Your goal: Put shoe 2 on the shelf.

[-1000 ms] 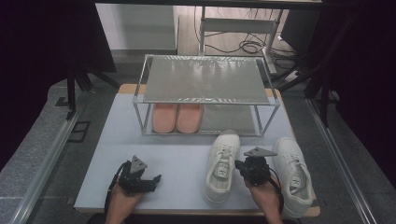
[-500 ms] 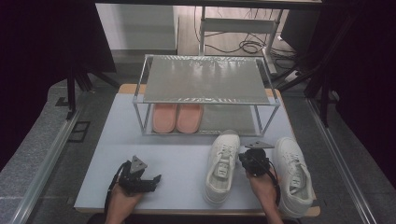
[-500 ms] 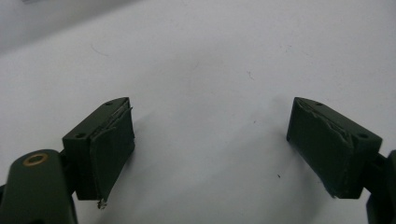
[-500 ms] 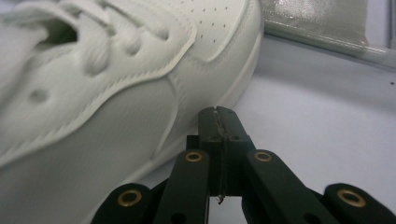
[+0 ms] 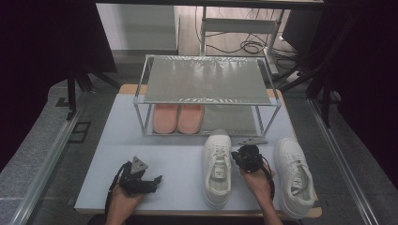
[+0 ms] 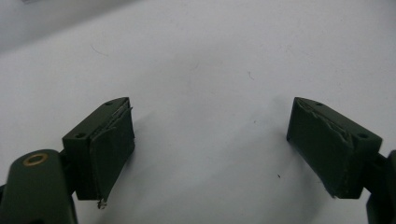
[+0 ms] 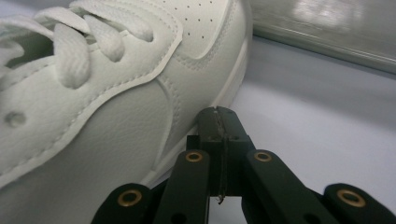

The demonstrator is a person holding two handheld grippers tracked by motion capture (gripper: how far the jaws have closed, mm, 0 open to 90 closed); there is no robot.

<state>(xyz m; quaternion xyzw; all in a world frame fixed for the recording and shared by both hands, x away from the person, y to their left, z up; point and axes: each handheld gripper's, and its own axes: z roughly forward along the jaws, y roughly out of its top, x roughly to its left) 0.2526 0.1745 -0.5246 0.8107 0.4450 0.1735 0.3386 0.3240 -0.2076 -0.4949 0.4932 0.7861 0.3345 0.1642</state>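
Note:
Two white lace-up sneakers lie on the white table (image 5: 178,154): one near the middle (image 5: 217,168), the other at the right (image 5: 293,176). Between them my right gripper (image 5: 240,153) is shut with nothing in it. In the right gripper view its closed tip (image 7: 219,116) sits low, right against the sole edge of the middle sneaker (image 7: 93,107), though I cannot tell whether it touches. My left gripper (image 5: 152,182) rests at the front left. Its jaws stand wide open (image 6: 210,105) over bare table with nothing between them.
A metal two-tier rack (image 5: 206,79) stands at the back of the table, with a pair of pink slippers (image 5: 177,118) on its lower shelf at the left. Dark stands and cables surround the table.
My right gripper has moved left and forward, from nearer the right sneaker up to the side of the middle sneaker. The left gripper has stayed put.

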